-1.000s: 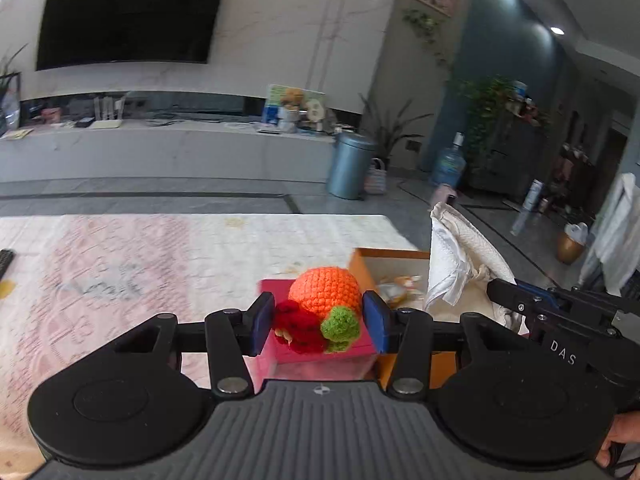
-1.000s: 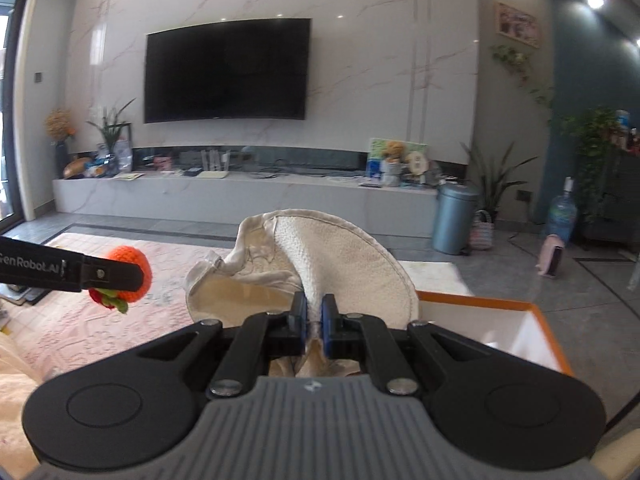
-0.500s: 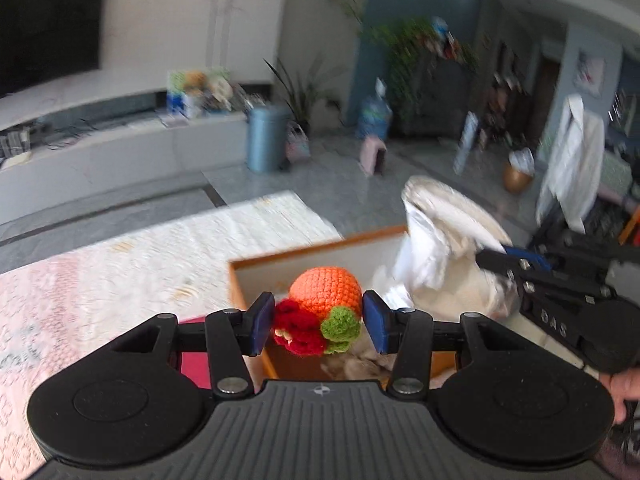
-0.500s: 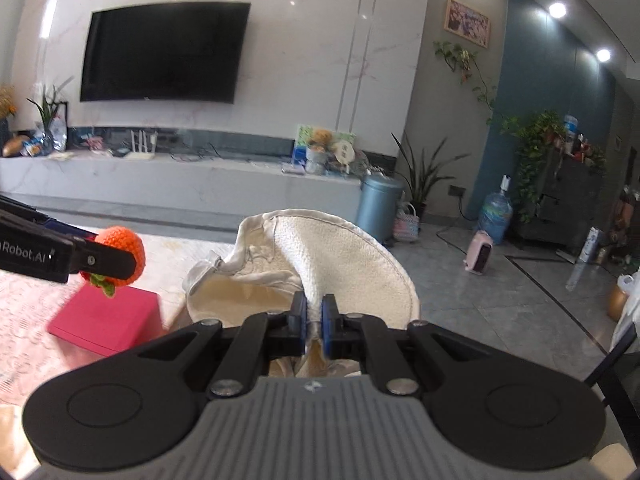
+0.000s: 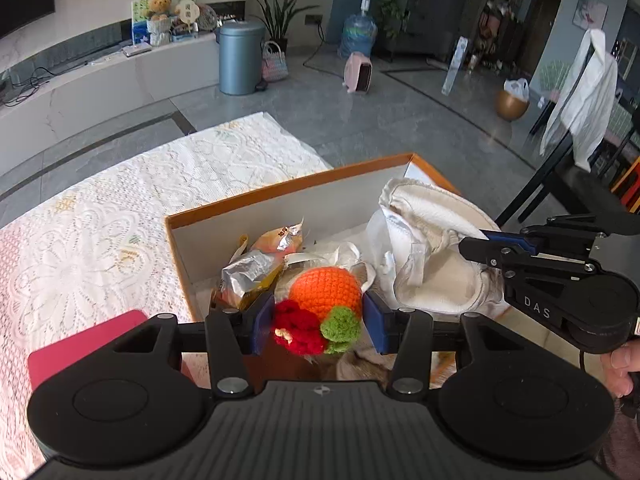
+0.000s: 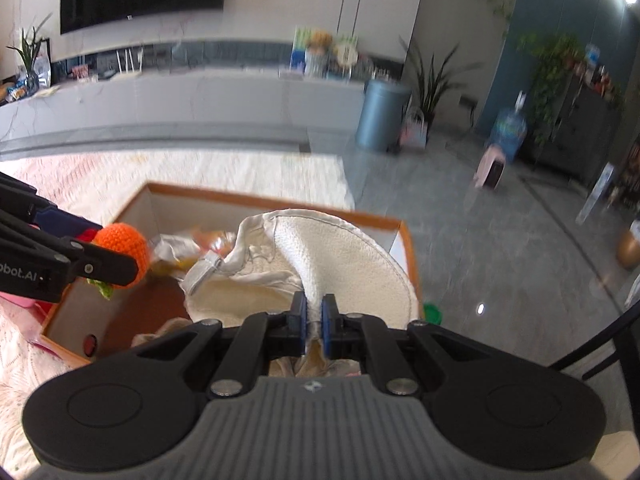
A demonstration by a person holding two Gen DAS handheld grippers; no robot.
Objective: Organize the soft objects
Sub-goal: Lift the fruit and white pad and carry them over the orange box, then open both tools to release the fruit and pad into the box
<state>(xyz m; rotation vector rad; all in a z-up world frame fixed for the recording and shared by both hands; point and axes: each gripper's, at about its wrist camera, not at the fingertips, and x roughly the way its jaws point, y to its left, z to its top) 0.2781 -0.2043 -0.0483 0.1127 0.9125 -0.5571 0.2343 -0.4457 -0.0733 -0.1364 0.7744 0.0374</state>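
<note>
My left gripper [image 5: 318, 326] is shut on an orange crocheted fruit [image 5: 325, 292] with a red flower and green leaf. It hangs over the orange-rimmed cardboard box [image 5: 280, 190]. My right gripper [image 6: 314, 318] is shut on a cream fabric hat [image 6: 344, 252], held above the right half of the same box [image 6: 256, 198]. In the left wrist view the hat [image 5: 432, 248] and the right gripper [image 5: 480, 250] are at the right. In the right wrist view the left gripper [image 6: 116, 254] with the fruit [image 6: 126, 240] is at the left.
Foil snack packets [image 5: 250, 272] and white wrappers lie in the box. A red flat box [image 5: 80, 348] sits on the lace tablecloth [image 5: 100, 220] to its left. Beyond the table's edge are grey floor, a bin [image 5: 240, 58] and a dark chair [image 5: 580, 184].
Both grippers have swung right and down, from over the tablecloth and red box to over the cardboard box. Each keeps its grip.
</note>
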